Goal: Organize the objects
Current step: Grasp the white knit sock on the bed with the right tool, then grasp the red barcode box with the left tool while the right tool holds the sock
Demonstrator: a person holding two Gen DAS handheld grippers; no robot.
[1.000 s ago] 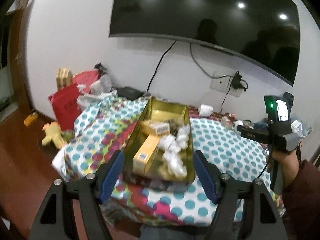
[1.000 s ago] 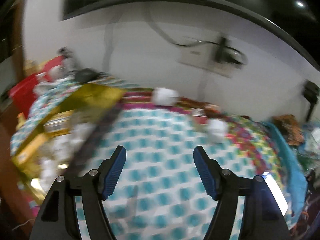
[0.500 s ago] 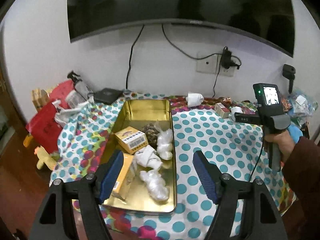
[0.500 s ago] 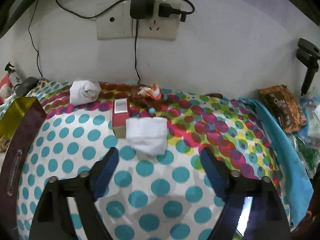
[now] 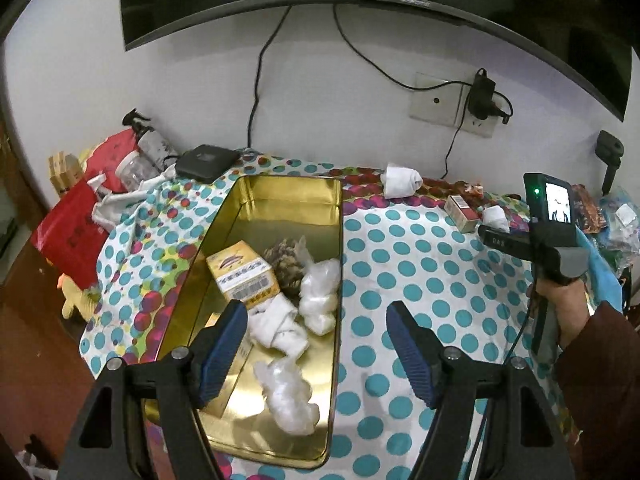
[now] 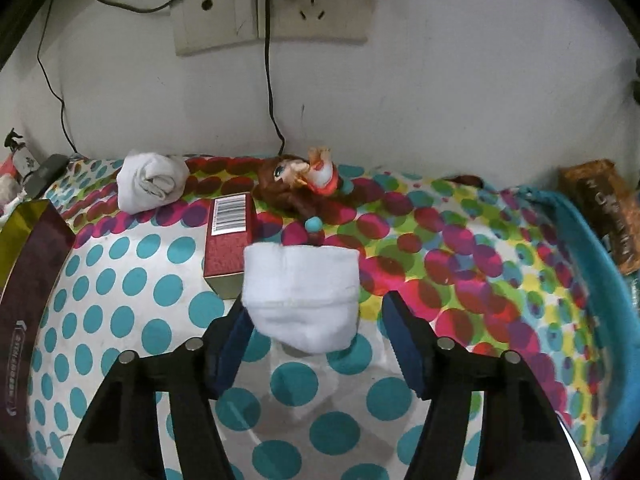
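A folded white sock (image 6: 300, 296) lies on the dotted tablecloth (image 6: 140, 320), and my right gripper (image 6: 316, 320) straddles it. Its jaws are closing; the left pad is at the sock's edge and a gap shows at the right pad. Behind the sock lie a red box (image 6: 230, 240), a small doll (image 6: 304, 180) and a rolled white sock (image 6: 152, 182). My left gripper (image 5: 316, 320) hangs open, holding nothing, over the near half of a gold tin (image 5: 288, 196). The tin holds a yellow box (image 5: 242, 274), a pine cone (image 5: 286, 264), a white sock bundle (image 5: 280, 330) and plastic-wrapped lumps (image 5: 288, 392).
A person's hand (image 5: 564, 304) in a dark red sleeve holds the right gripper at the table's right. Red bags (image 5: 72, 232), bottles (image 5: 148, 144) and a black device (image 5: 206, 160) crowd the back left. Snack packets (image 6: 604, 208) and blue cloth (image 6: 592, 280) lie right. Cables hang from the wall socket (image 6: 272, 20).
The left gripper has come forward over the tin and tilted down. The right gripper swung right and came down to the folded sock, which now sits between its narrowing jaws.
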